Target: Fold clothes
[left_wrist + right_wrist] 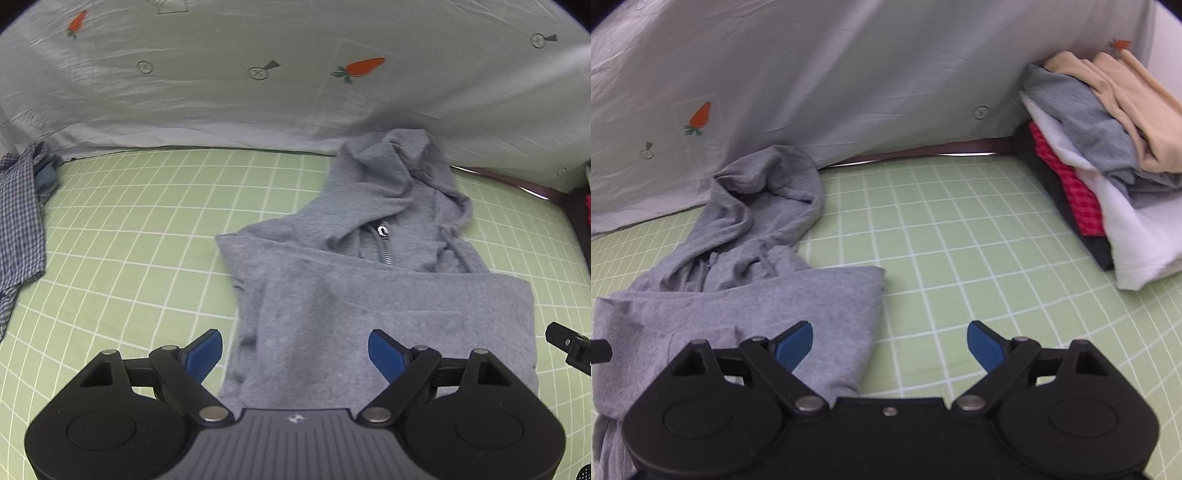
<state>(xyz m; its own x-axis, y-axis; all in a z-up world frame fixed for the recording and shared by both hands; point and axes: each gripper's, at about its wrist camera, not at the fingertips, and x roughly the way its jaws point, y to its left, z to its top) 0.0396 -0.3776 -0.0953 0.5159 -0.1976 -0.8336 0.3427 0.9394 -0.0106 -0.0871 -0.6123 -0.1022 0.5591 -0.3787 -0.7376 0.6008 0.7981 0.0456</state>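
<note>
A grey zip hoodie [384,295] lies folded on the green checked sheet [140,229], its hood toward the back wall. My left gripper [295,352] hovers over the hoodie's near edge, jaws wide, nothing between the blue pads. In the right wrist view the same hoodie [746,288] fills the left side. My right gripper [889,345] stands open above the hoodie's right edge and the bare sheet [960,258], holding nothing. A black tip of the right gripper [567,345] shows at the right edge of the left wrist view.
A blue checked garment [20,221] lies crumpled at the far left. A pile of clothes [1108,166] in beige, grey, white, red and black sits at the far right. A pale cloth with carrot prints [295,74] hangs behind.
</note>
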